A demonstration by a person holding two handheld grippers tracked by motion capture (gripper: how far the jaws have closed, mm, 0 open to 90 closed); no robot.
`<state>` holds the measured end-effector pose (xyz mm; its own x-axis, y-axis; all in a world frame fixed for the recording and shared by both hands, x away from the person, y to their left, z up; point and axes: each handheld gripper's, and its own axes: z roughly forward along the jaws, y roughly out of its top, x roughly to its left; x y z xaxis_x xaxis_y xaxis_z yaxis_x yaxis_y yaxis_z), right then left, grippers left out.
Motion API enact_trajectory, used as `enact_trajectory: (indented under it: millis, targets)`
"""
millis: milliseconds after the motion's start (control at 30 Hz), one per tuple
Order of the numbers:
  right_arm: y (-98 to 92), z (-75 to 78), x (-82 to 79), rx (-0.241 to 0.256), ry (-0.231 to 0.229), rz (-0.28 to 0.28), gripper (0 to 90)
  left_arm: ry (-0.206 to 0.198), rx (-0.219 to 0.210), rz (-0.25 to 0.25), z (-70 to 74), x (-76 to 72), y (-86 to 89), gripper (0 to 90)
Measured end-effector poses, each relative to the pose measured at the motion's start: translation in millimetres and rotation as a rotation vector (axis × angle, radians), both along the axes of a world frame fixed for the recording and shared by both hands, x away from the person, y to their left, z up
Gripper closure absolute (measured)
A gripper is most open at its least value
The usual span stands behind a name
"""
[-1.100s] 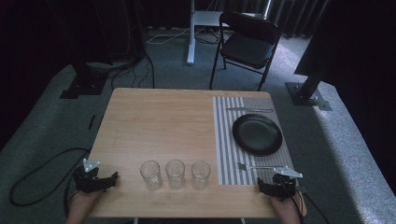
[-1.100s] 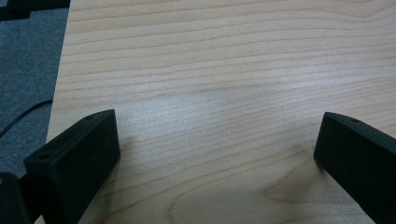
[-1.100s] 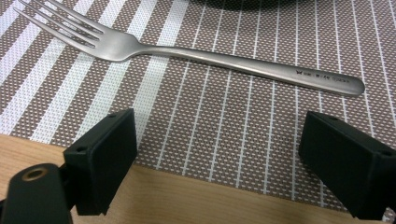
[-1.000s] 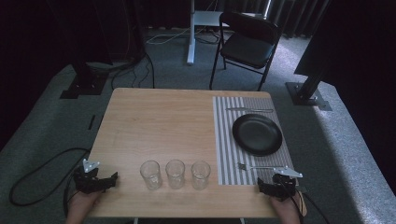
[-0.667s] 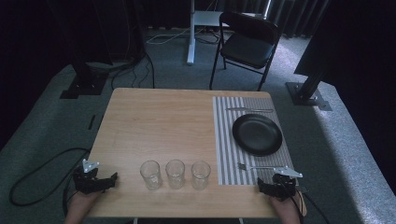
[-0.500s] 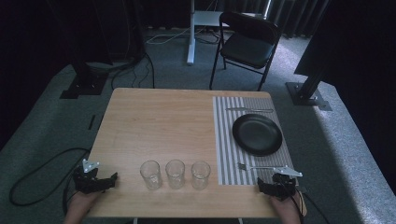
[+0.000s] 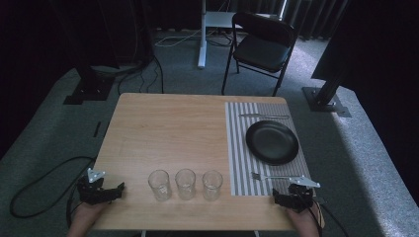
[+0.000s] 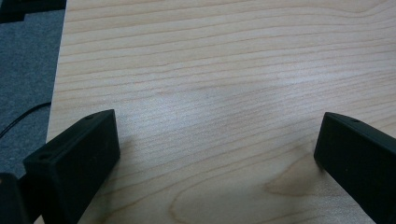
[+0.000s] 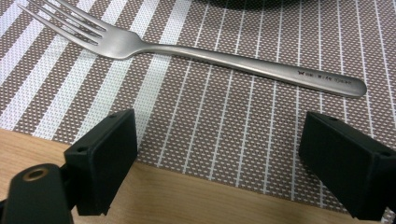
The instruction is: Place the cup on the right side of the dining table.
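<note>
Three clear glasses (image 7: 185, 184) stand in a row near the table's front edge. A black plate (image 7: 272, 142) lies on a striped placemat (image 7: 238, 148), with a fork (image 7: 269, 176) in front of it and a knife (image 7: 263, 116) behind it. My left gripper (image 7: 117, 188) rests open at the front left corner, over bare wood (image 8: 210, 116). At the front right, my right gripper (image 7: 278, 197) is open, its jaws wide apart just short of the fork (image 9: 196, 51) on the placemat (image 9: 224, 121). Nothing sits between either pair of jaws.
The wooden table (image 7: 168, 128) is bare in its middle and back left. A black folding chair (image 7: 262, 47) stands on the carpet beyond the table. Stand bases and cables lie on the floor at left and right.
</note>
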<state>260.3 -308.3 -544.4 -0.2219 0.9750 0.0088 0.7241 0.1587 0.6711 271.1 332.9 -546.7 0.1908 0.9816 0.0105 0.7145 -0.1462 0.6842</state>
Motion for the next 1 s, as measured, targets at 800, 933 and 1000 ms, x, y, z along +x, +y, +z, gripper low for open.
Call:
enact_trajectory:
  millis: [800, 933, 1000]
  targets:
    - [14.1, 10.3, -5.4, 0.017, -0.019, 0.082, 12.4, 0.0, 0.0, 0.0, 0.0, 0.0, 0.0, 0.5]
    - [16.6, 12.3, -6.3, 0.029, -0.022, 0.096, 12.4, 0.0, 0.0, 0.0, 0.0, 0.0, 0.0, 0.5]
    - [17.6, 12.9, -6.6, 0.036, -0.022, 0.104, 12.4, 0.0, 0.0, 0.0, 0.0, 0.0, 0.0, 0.5]
